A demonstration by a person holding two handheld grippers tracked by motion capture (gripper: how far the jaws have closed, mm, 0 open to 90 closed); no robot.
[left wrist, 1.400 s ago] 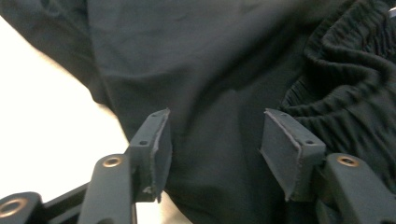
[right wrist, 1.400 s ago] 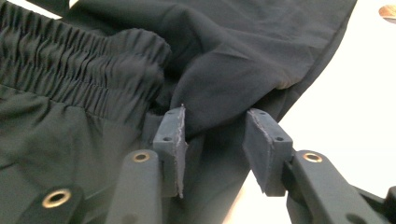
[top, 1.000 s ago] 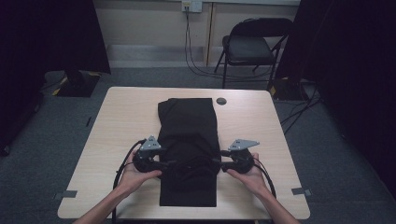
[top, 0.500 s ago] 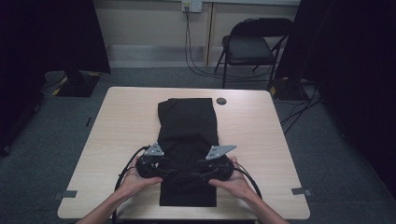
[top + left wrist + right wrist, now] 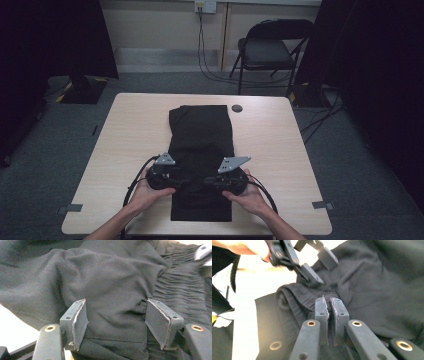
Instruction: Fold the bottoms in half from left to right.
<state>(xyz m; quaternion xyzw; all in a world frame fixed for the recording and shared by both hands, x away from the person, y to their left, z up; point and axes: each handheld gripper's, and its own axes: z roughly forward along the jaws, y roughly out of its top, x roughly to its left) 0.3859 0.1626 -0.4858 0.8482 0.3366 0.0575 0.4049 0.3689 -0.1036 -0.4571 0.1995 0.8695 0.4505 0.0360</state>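
Note:
A black garment (image 5: 200, 135) lies folded lengthwise down the middle of the wooden table (image 5: 130, 130). Both grippers sit on its near part, pointing at each other. My left gripper (image 5: 186, 181) is open wide, and a bulge of the cloth (image 5: 112, 277) lies between its pads (image 5: 77, 325). My right gripper (image 5: 329, 301) has just been closing. Its jaws now stand almost together, pinching a fold of the ribbed waistband (image 5: 294, 300). The left gripper (image 5: 319, 266) shows just beyond it, held by a hand.
A small black disc (image 5: 236, 108) lies on the table by the garment's far right corner. A folding chair (image 5: 272, 50) stands beyond the table, with dark curtains at both sides. Bare wood flanks the garment left and right.
The right gripper has moved left over the garment toward the left gripper, and its jaws have closed on the cloth. The left gripper has hardly moved.

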